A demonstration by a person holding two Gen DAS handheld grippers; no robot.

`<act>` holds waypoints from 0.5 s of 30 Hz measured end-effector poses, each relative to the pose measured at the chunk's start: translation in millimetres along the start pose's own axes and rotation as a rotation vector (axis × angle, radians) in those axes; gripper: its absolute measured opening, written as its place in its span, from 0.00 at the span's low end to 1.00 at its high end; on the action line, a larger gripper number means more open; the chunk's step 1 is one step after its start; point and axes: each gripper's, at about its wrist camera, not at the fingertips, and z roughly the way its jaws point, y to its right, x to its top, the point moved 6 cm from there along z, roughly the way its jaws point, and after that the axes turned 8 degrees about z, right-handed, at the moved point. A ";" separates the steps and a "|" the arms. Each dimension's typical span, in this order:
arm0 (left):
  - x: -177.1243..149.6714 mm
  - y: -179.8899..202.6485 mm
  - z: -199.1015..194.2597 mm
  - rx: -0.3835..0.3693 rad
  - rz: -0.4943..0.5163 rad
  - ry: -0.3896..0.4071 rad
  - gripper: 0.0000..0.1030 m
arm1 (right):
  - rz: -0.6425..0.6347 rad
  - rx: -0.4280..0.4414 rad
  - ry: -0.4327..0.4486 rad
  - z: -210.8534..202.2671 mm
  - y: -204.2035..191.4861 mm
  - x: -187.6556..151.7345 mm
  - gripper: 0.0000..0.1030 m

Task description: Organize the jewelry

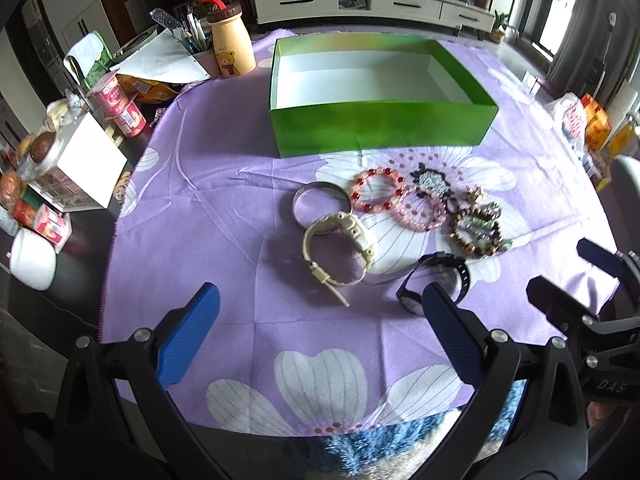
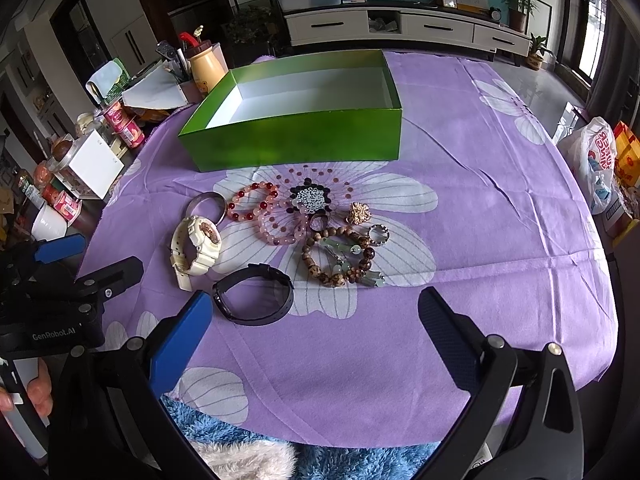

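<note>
Claws (image 1: pixel 320 320) hover over purple floral cloth (image 1: pixel 224 208).

**Two wrist views, side by side over the purple cloth**

The left wrist camera looks forward and down between the left gripper (image 1: pixel 320 312), near the table's front edge, with the green box (image 1: pixel 380 132) at 12 o'clock. The right wrist camera sits just beside it, facing likewise between the right gripper (image 2: pixel 316 316); here the box (image 2: pixel 296 144) lies toward 11 o'clock. Both share the box, the cream watch (image 1: pixel 340 248) (image 2: pixel 196 248) and the black watch (image 1: pixel 436 276) (image 2: pixel 256 300). Each view catches the other gripper at its edge.
</note>
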 end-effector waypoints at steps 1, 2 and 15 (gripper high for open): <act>0.9 -2.1 -0.5 -0.028 -0.022 0.008 0.98 | 0.003 0.005 0.003 -1.0 0.9 0.5 0.99; 1.4 -3.2 -0.6 -0.052 -0.039 0.015 0.98 | 0.004 0.010 0.005 -0.8 2.1 1.2 0.99; -5.5 -41.3 39.3 -0.074 -0.213 0.023 0.98 | 0.024 0.186 -0.110 36.5 -2.6 -26.6 0.79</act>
